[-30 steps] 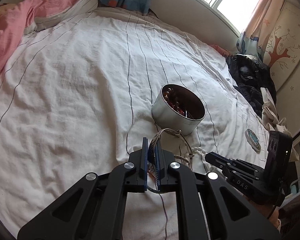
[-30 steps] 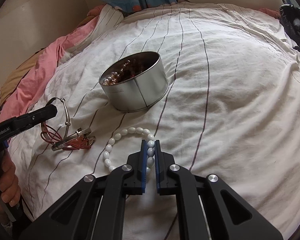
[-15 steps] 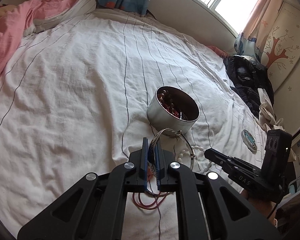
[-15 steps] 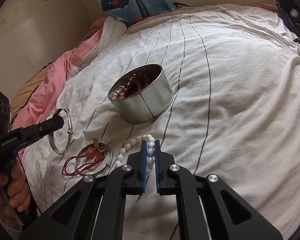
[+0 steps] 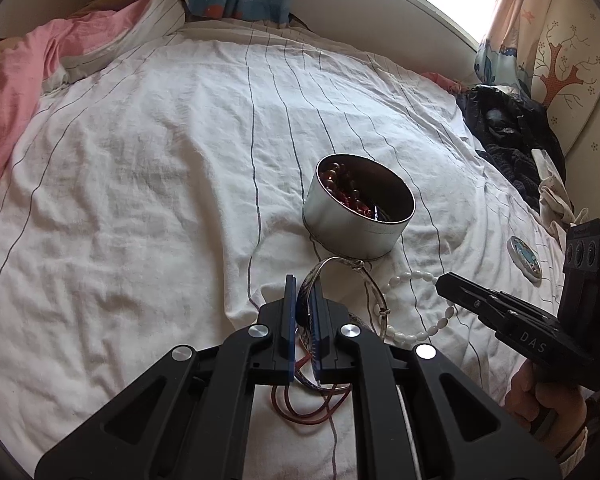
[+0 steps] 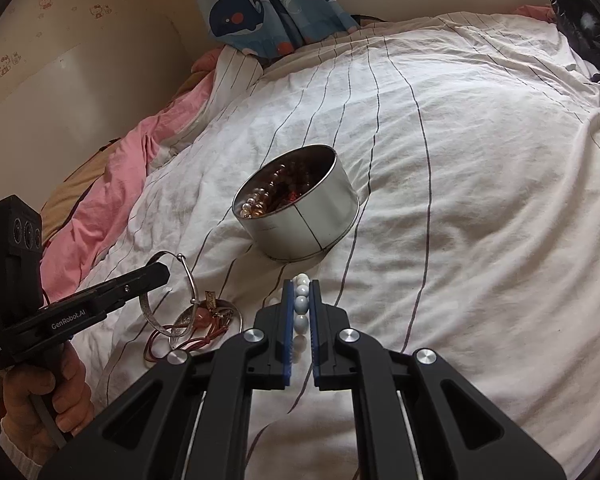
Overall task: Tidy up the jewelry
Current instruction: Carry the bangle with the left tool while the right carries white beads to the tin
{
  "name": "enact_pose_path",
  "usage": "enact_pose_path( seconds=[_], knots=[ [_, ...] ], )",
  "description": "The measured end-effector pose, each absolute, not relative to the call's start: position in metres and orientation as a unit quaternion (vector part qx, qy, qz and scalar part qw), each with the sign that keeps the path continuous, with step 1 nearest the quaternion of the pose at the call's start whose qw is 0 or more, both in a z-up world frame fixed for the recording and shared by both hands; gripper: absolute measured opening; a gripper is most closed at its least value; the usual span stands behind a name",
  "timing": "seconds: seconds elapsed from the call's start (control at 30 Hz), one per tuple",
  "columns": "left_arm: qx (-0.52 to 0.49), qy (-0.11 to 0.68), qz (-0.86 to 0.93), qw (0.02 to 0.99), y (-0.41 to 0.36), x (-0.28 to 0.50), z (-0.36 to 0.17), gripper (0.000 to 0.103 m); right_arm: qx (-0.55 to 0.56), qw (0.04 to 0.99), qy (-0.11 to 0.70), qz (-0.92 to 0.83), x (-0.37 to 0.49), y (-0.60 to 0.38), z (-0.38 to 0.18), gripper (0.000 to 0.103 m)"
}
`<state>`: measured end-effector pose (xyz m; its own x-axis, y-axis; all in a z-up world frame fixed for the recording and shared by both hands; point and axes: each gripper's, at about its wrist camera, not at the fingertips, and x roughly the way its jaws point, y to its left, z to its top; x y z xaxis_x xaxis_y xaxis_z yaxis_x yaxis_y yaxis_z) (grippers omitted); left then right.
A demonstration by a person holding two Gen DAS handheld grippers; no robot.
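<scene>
A round silver tin [image 5: 358, 216] [image 6: 300, 216] holding several bead strings stands on the white striped bed sheet. My left gripper [image 5: 304, 292] is shut on a silver bangle [image 5: 364, 280] and holds it raised just in front of the tin; it shows at the left in the right wrist view [image 6: 160, 276]. My right gripper [image 6: 301, 292] is shut on a white bead bracelet [image 6: 301, 300], lifted above the sheet; the bracelet hangs from it in the left wrist view [image 5: 420, 304]. A second bangle with red cord [image 6: 196, 328] lies on the sheet.
A pink blanket [image 5: 16, 92] is bunched at the bed's left. Dark clothes [image 5: 508, 136] lie at the right edge, and a small round lid [image 5: 524, 258] lies on the sheet near them. A whale-print curtain [image 6: 268, 4] hangs behind the bed.
Both grippers have lifted their pieces off the sheet and moved toward the tin. The silver bangle came up away from the red-cord bangle, which stays on the sheet.
</scene>
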<state>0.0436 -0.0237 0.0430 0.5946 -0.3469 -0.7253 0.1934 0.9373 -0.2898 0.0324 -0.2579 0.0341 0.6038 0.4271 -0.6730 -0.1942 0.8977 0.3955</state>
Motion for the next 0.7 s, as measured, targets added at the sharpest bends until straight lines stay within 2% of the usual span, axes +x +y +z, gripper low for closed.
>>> enact_pose_path(
  seconds=[0.1,0.13,0.17,0.23,0.37,0.4,0.43,0.47,0.53,0.7],
  knots=[
    [-0.079,0.422,-0.147,0.891,-0.027,0.043,0.043,0.006,0.125,0.878,0.432,0.164,0.036,-0.253,0.026,0.009],
    [-0.075,0.422,-0.145,0.892,-0.028,0.043,0.043,0.006,0.117,0.878,0.439,0.151,0.037,-0.252,0.022,0.012],
    [-0.071,0.421,-0.144,0.893,-0.029,0.042,0.043,0.006,0.109,0.877,0.445,0.144,0.038,-0.250,0.019,0.033],
    [-0.066,0.420,-0.143,0.894,-0.030,0.042,0.043,0.006,0.090,0.886,0.439,0.120,0.037,-0.247,0.018,0.056],
    [-0.055,0.417,-0.143,0.896,-0.033,0.041,0.044,0.006,0.040,0.880,0.460,0.112,0.040,-0.234,0.008,0.055],
    [-0.054,0.416,-0.143,0.896,-0.034,0.041,0.044,0.006,0.029,0.878,0.464,0.114,0.040,-0.231,0.005,0.051],
    [-0.053,0.416,-0.142,0.897,-0.034,0.041,0.044,0.006,0.025,0.877,0.465,0.121,0.040,-0.228,0.005,0.039],
    [-0.052,0.416,-0.142,0.897,-0.034,0.041,0.044,0.006,0.026,0.875,0.466,0.129,0.039,-0.228,0.005,0.022],
    [-0.050,0.416,-0.142,0.897,-0.035,0.042,0.044,0.006,0.039,0.873,0.467,0.137,0.039,-0.230,0.005,0.008],
    [-0.058,0.413,-0.145,0.897,-0.034,0.045,0.048,0.006,0.125,0.874,0.436,0.176,0.035,-0.247,0.018,0.008]
  ],
)
